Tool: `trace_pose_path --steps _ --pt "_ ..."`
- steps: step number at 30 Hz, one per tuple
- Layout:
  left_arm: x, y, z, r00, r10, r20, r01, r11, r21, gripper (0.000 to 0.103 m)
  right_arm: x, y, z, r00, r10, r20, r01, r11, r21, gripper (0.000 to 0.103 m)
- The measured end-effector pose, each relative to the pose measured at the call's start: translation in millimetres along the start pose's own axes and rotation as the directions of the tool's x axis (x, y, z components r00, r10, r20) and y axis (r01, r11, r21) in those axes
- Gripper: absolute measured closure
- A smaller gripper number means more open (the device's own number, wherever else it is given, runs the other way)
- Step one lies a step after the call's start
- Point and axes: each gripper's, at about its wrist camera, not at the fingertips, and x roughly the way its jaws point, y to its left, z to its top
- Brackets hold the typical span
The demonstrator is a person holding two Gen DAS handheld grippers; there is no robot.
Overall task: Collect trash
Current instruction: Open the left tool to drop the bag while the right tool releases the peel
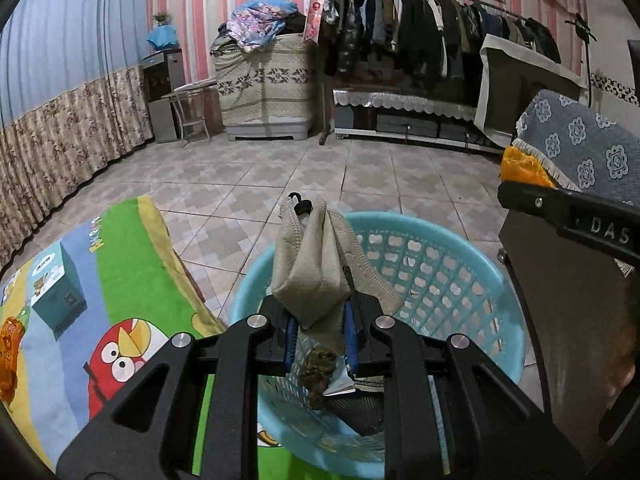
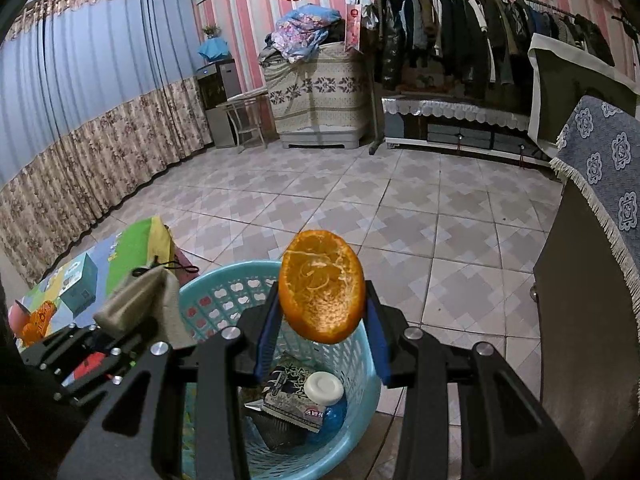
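A beige face mask [image 1: 316, 264] with black ear loops hangs between the blue pads of my left gripper [image 1: 320, 320], which is shut on it above the turquoise plastic basket [image 1: 460, 248]. In the right wrist view a piece of orange peel [image 2: 322, 286] is pinched in my right gripper [image 2: 322, 320], over the same basket [image 2: 224, 292]. The left gripper [image 2: 100, 340] and its mask [image 2: 140, 300] show at the left of that view, by the basket's rim. Inside the basket lie a white lid [image 2: 324, 388], a printed packet [image 2: 296, 396] and a brown clump [image 1: 320, 368].
A colourful cartoon mat [image 1: 132, 272] lies left of the basket with a teal box [image 1: 60, 296] on it. A dark cabinet [image 2: 592, 320] under a blue patterned cloth [image 2: 608, 168] stands close on the right. Tiled floor [image 2: 400, 208] stretches ahead to a clothes rack [image 2: 480, 24].
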Motion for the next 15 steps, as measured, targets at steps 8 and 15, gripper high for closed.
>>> trace_pose_path --steps 8,15 --pt "-6.3 16.0 -1.9 0.999 0.039 -0.018 -0.04 0.999 -0.028 0.045 2.4 4.7 -2.1 1.0 0.012 -0.008 -0.012 1.0 0.007 0.064" --pt "-38.5 49.1 2.4 0.991 0.124 0.04 -0.121 0.99 -0.072 0.02 3.7 16.5 -5.7 1.0 0.02 -0.014 -0.02 1.0 -0.019 0.064"
